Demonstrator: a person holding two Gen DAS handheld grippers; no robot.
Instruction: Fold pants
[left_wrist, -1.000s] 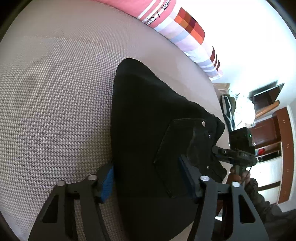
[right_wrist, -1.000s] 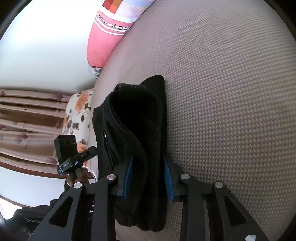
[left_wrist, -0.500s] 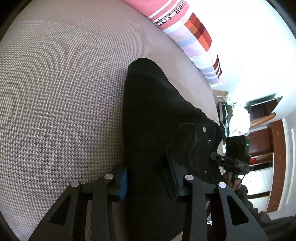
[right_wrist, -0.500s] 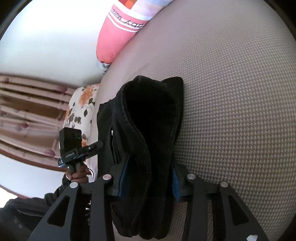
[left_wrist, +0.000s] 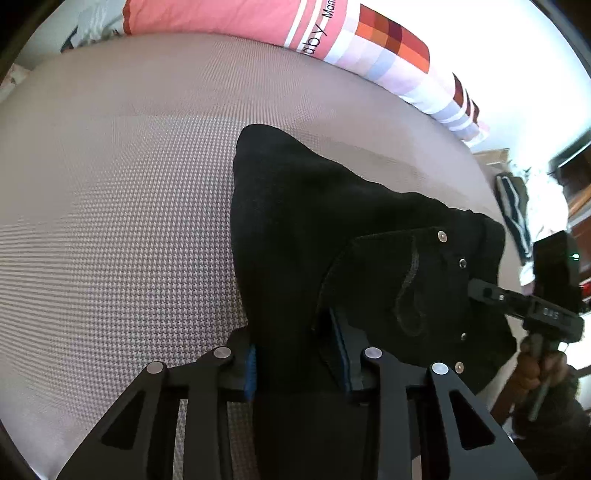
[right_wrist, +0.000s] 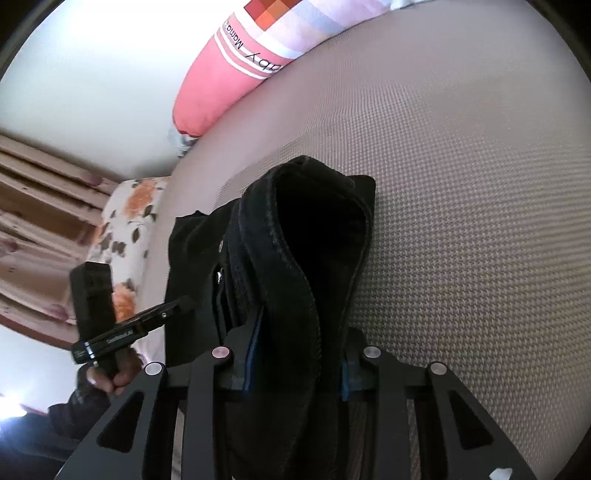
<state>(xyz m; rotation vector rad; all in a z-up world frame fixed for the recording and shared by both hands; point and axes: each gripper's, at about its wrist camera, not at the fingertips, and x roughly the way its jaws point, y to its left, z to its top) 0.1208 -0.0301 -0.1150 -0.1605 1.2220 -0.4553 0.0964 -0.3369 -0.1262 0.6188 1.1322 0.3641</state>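
Black denim pants (left_wrist: 332, 236), soft but thick, bulky where layers stack; best held at stacked edges. Left wrist view: left claw (left_wrist: 299, 360) narrowed onto a fabric fold, pocket panel just right of it, pants spreading ahead over the woven bed (left_wrist: 110, 221). Right wrist view: right claw (right_wrist: 295, 363) clamped on the rolled waistband bundle (right_wrist: 295, 258), which stands up ahead; pillow (right_wrist: 229, 81) far beyond.

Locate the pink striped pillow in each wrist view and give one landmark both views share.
Left wrist view: pink striped pillow runs along the top edge, centre to upper right, behind the bed surface.
Right wrist view: pillow slants from top centre down to the upper left.
Shared landmark: the black pants, clamped at bottom centre in both views.
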